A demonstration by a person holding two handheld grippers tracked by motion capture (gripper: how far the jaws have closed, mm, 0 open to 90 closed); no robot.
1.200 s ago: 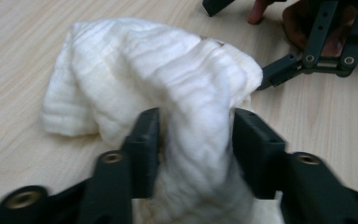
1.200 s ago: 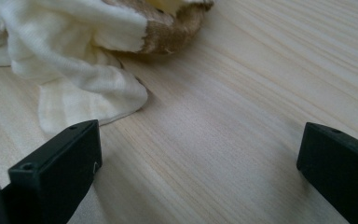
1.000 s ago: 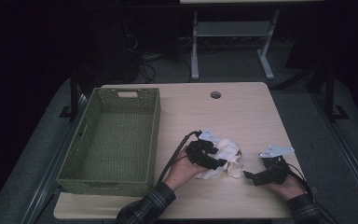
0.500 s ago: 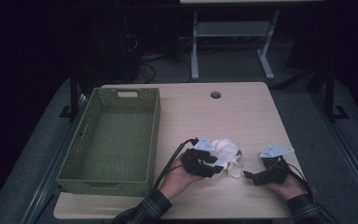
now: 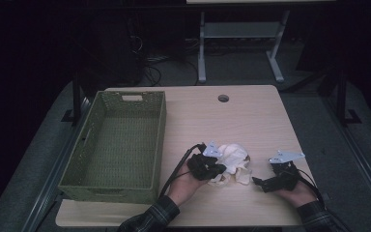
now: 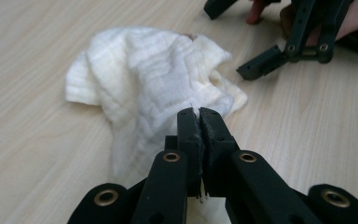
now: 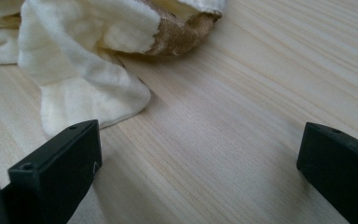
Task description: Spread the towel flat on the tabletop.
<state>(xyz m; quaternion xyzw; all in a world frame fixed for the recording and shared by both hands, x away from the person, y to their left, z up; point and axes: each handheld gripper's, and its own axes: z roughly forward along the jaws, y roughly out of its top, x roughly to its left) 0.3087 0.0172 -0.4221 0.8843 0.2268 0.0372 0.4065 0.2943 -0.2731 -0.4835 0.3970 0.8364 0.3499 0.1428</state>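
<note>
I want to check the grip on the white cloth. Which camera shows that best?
The left gripper view: the left gripper has just closed its jaws on a fold of the white cloth. The high view shows the cloth small, partly behind that gripper. The right gripper view shows its edge, apart from the open right gripper.

A cream-white ribbed cloth (image 6: pixel 149 88) with a brown patch lies on the pale wood-grain bench (image 5: pixel 251 116); the woven basket (image 5: pixel 121 145) is olive green.

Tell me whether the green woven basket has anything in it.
Empty. From above, the green woven rectangular basket shows only its bare woven floor; the crumpled cream cloth lies outside it on the light wooden table.
</note>
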